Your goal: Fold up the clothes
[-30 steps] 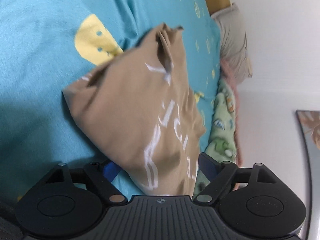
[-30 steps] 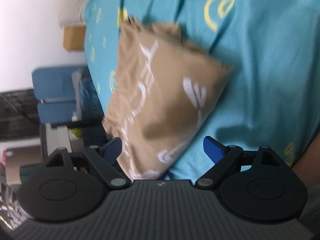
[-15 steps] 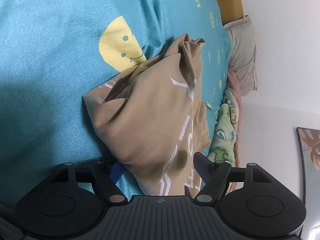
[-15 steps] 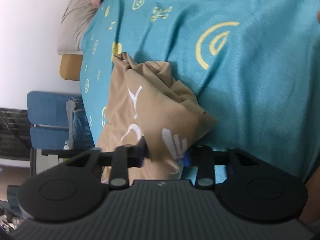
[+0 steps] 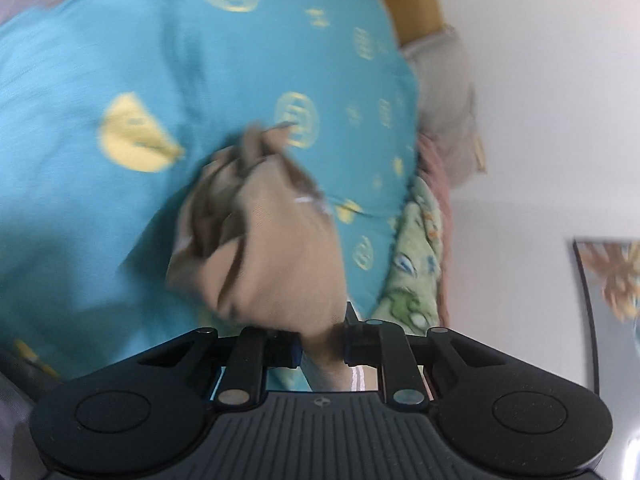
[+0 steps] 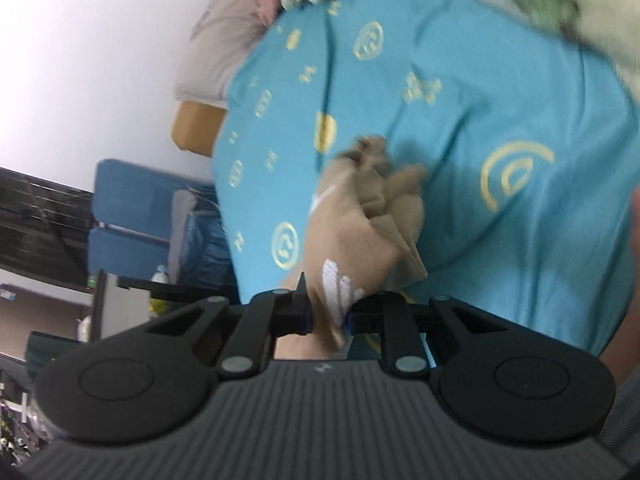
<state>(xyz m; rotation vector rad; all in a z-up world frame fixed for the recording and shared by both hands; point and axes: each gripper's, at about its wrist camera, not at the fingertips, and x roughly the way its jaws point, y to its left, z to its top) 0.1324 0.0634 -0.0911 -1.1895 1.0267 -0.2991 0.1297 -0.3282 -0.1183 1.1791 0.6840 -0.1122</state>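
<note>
We took the turquoise bedspread [image 5: 100, 60] with its yellow emblems as our landmark. Above it hung the tan garment [image 5: 276, 248], bunched and creased, with white lettering on the cloth; its far end drooped toward the bedspread, though the blur kept us from telling whether it touched. Our left gripper [image 5: 322, 346] had its jaws narrow and closing, the pads pressing a fold of the tan garment between them. Our right gripper [image 6: 330, 314] stood the same way, jaws narrow and closing on another fold of the garment, right at a white printed patch. At the bedspread's far edge in the left wrist view lay a green patterned blanket [image 5: 416, 256] and, beyond it, a grey pillow [image 5: 444, 96] against the white wall [image 5: 540, 80]. Off the bedspread's other side, in the right wrist view, stood a blue chair [image 6: 132, 208].
</note>
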